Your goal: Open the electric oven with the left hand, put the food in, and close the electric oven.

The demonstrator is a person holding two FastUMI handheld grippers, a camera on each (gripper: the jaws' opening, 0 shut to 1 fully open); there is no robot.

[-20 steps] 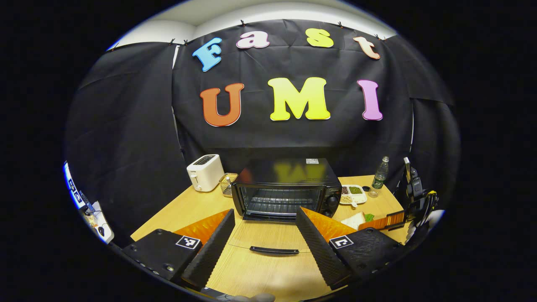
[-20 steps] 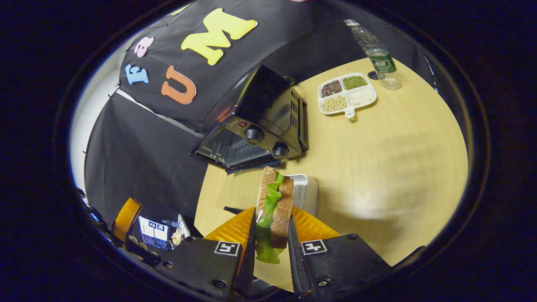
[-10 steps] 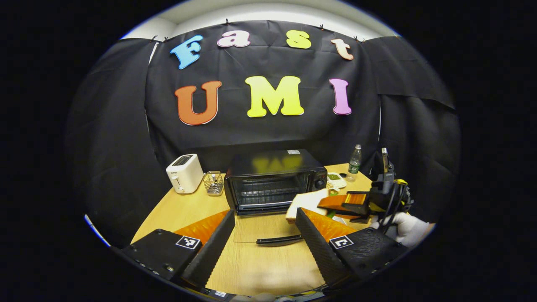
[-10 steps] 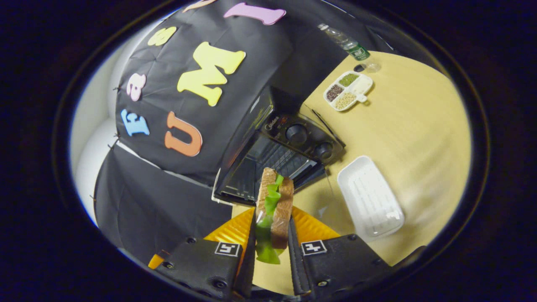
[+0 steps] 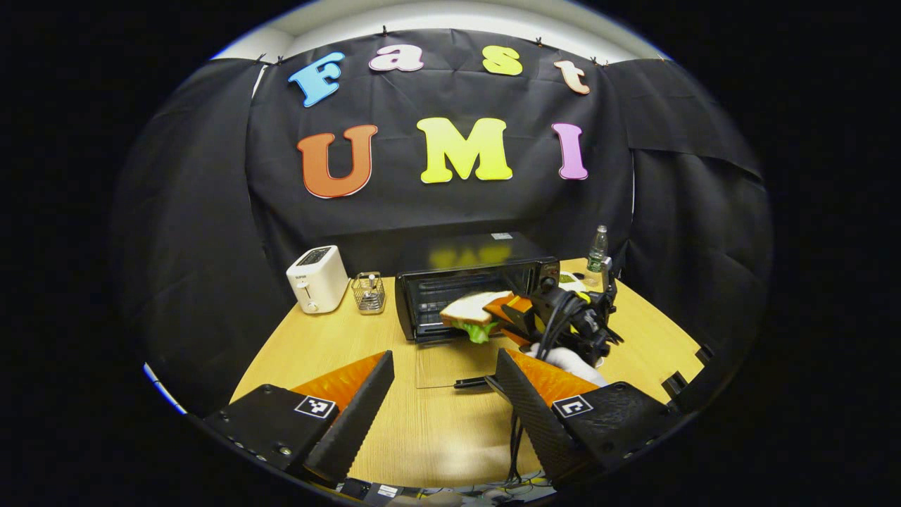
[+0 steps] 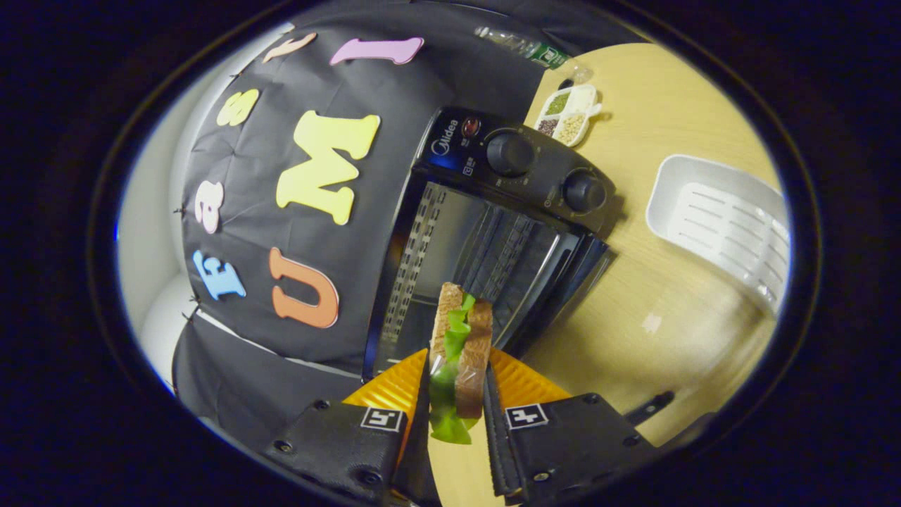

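Observation:
The black electric oven (image 5: 473, 278) stands at the back of the table with its glass door (image 5: 450, 360) folded down flat. My left gripper (image 5: 445, 359) hangs open and empty in front of that door, well back from it. A sandwich (image 5: 473, 310) of brown bread and green lettuce hovers at the oven's mouth, with my right gripper (image 5: 510, 311) shut on it and a gloved hand behind. In the right gripper view the sandwich (image 6: 461, 348) sits edge-up between the fingers of the right gripper (image 6: 456, 373), just short of the oven's wire rack (image 6: 493, 246).
A white toaster (image 5: 318, 278) and a small wire basket (image 5: 369, 292) stand left of the oven. To its right are a water bottle (image 5: 597, 248), a divided dish of grains (image 6: 566, 113) and an empty white tray (image 6: 725, 225). The door's handle (image 5: 470, 382) points towards me.
My right gripper has carried the sandwich from the right side of the table up to the oven's open mouth. My left gripper has drawn back from the oven, still open.

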